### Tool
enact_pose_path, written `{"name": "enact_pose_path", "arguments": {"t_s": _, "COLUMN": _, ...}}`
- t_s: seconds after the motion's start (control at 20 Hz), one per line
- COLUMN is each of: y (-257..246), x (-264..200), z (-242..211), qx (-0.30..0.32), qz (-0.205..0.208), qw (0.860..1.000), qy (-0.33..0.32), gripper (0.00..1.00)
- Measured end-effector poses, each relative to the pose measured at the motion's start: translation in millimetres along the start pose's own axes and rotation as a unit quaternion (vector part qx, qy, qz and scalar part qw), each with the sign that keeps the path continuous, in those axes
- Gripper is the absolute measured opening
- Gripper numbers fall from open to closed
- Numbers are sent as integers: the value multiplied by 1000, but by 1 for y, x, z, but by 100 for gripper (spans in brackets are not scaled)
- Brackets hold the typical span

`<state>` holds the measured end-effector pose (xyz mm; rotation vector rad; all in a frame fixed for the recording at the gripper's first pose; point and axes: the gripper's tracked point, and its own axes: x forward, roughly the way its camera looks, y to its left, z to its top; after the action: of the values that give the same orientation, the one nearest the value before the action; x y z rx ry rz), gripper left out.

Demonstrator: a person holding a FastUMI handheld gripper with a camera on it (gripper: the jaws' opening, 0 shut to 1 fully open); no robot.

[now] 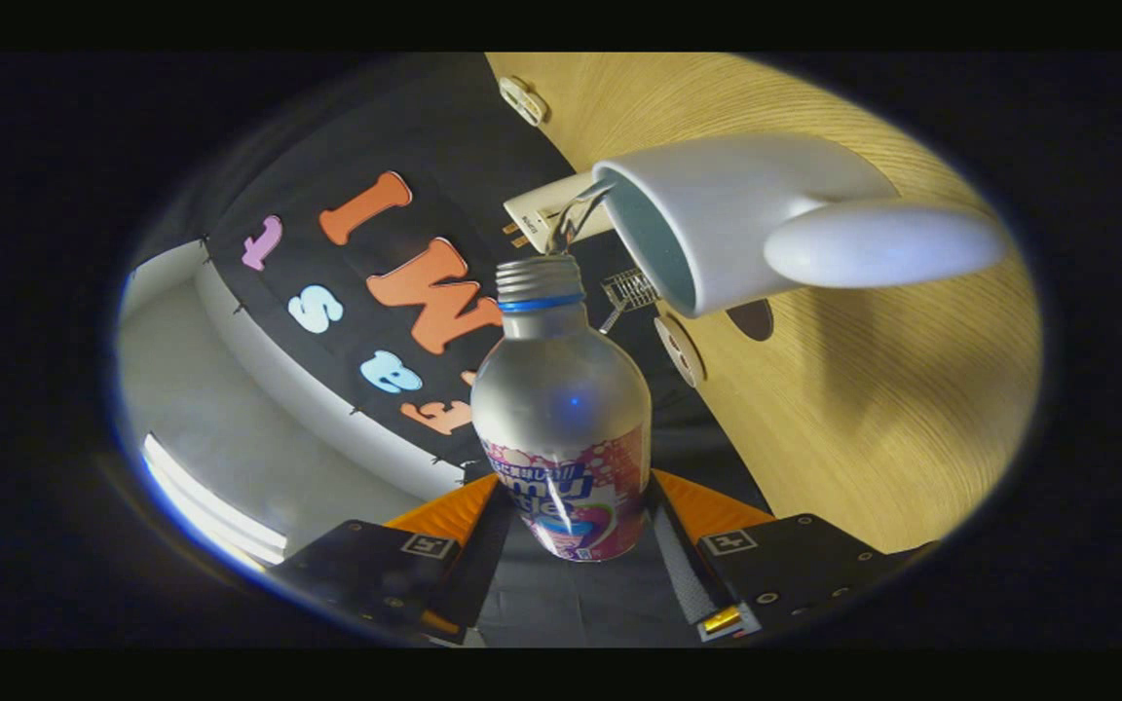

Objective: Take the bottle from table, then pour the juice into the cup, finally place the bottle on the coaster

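Bottle (pixel 563 419) clamped in tongs (pixel 571 521), tipped so its mouth meets white cup (pixel 717 219) rim. Pouring underway, likely.

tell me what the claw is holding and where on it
The claw is shut on the bottle, its two fingers pressing the labelled lower body from either side; the neck points at the white cup.

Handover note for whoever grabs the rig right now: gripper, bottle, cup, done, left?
Gripper: shut on the bottle, one finger on each side of its lower body.
Bottle: cap off, tipped, its mouth at the rim of the white cup on the wooden table.
Done: bottle taken off the table and brought to the cup. Liquid appears to be running from the mouth into the cup.
Left: finish the pour, then set the bottle on the coaster; I cannot tell which thing here is the coaster.
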<state>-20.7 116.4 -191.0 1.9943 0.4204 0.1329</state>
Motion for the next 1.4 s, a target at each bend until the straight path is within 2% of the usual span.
{"name": "enact_pose_path", "arguments": {"t_s": 1.4, "y": 9, "x": 8, "z": -9, "qx": 24, "qz": 31, "qw": 999, "qy": -10, "gripper": 76}}
